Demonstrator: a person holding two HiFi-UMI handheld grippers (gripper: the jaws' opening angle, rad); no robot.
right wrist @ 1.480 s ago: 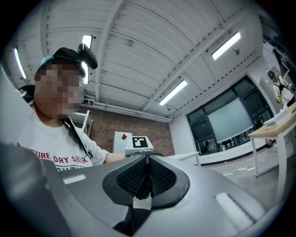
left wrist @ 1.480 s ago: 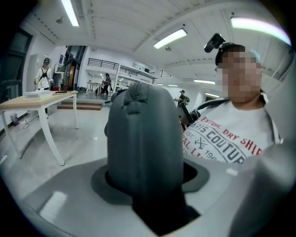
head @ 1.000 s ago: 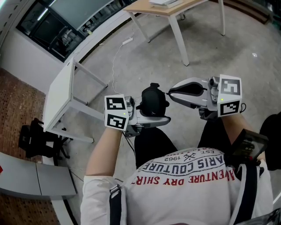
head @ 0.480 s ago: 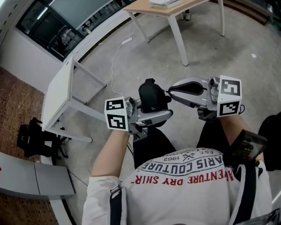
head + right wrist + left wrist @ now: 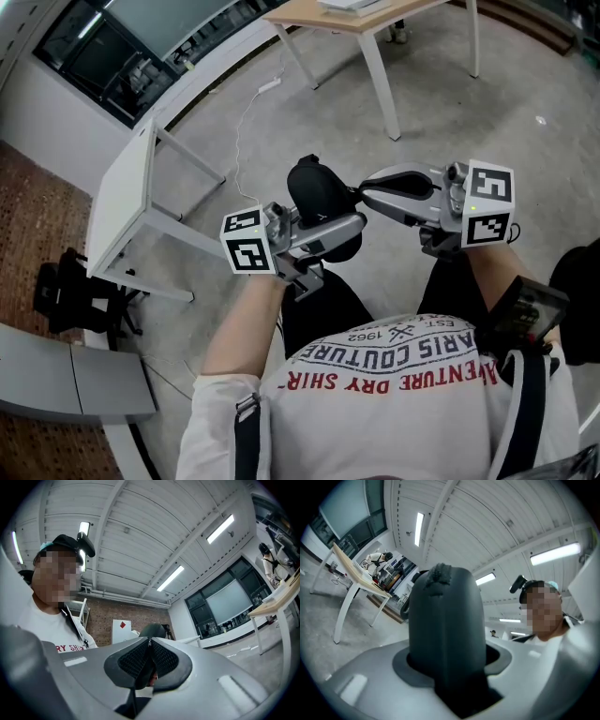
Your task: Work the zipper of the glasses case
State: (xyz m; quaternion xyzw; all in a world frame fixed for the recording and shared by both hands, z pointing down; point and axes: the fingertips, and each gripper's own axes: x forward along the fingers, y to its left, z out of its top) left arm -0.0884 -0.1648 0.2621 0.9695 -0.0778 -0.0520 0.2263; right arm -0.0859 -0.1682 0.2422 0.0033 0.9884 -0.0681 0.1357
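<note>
I hold the black glasses case [image 5: 315, 195] in the air above my lap; it stands nearly upright. My left gripper [image 5: 328, 234] is shut on its lower part. In the left gripper view the dark case [image 5: 445, 630] fills the gap between the jaws. My right gripper [image 5: 362, 197] reaches the case's right edge from the right. Its ribbed pads [image 5: 164, 657] are pressed together on a thin dark tab, the zipper pull [image 5: 143, 673]. The rounded end of the case [image 5: 153, 630] shows just beyond the pads.
Below lies a concrete floor. A small white table [image 5: 127, 202] stands at the left, a wooden-topped table [image 5: 349, 17] at the back. A white cable [image 5: 246, 117] trails on the floor. A black chair [image 5: 66, 292] stands at the far left.
The left gripper has lifted and tilted the case up and away from me, so the case stands higher in the head view. The right gripper has barely moved.
</note>
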